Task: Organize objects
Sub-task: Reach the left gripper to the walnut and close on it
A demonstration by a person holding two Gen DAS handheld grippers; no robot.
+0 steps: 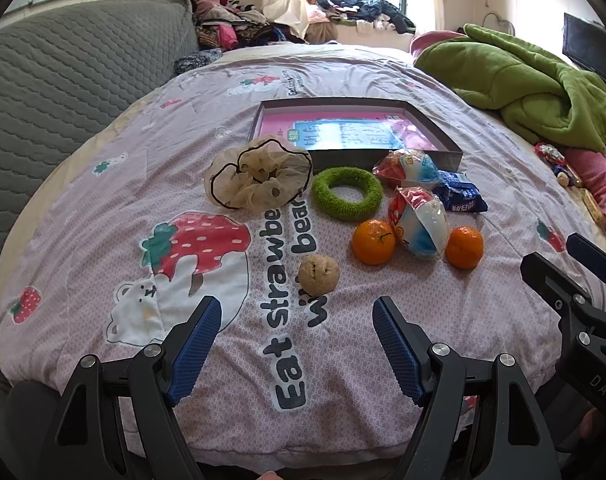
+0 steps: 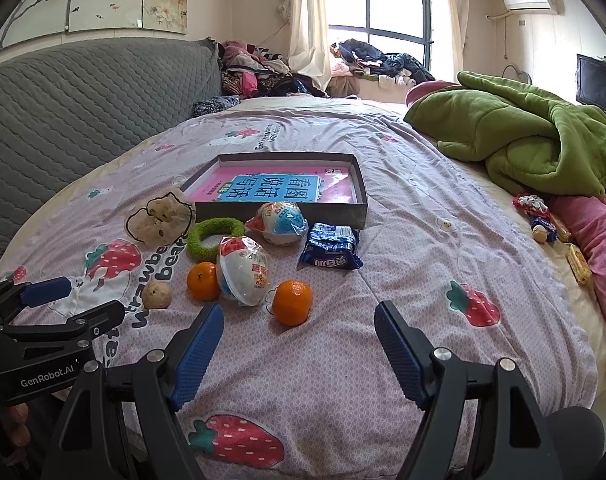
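On the pink strawberry bedspread lie a walnut (image 1: 318,274) (image 2: 157,294), two oranges (image 1: 373,241) (image 1: 464,247) (image 2: 292,302), two wrapped egg toys (image 1: 419,223) (image 1: 408,169) (image 2: 243,270), a green ring (image 1: 346,193) (image 2: 213,237), a cream scrunchie (image 1: 259,173) (image 2: 160,217) and a blue snack packet (image 1: 463,197) (image 2: 330,250). Behind them sits a grey box (image 1: 449,151) (image 2: 361,184) with a pink book inside. My left gripper (image 1: 297,322) is open, just before the walnut. My right gripper (image 2: 299,326) is open, just before the right orange.
A green blanket (image 2: 535,140) and pink pillow (image 2: 599,236) lie at the right, with small items (image 2: 543,220) beside them. A grey quilted headboard (image 2: 83,96) runs along the left. Clothes are piled by the window (image 2: 375,60).
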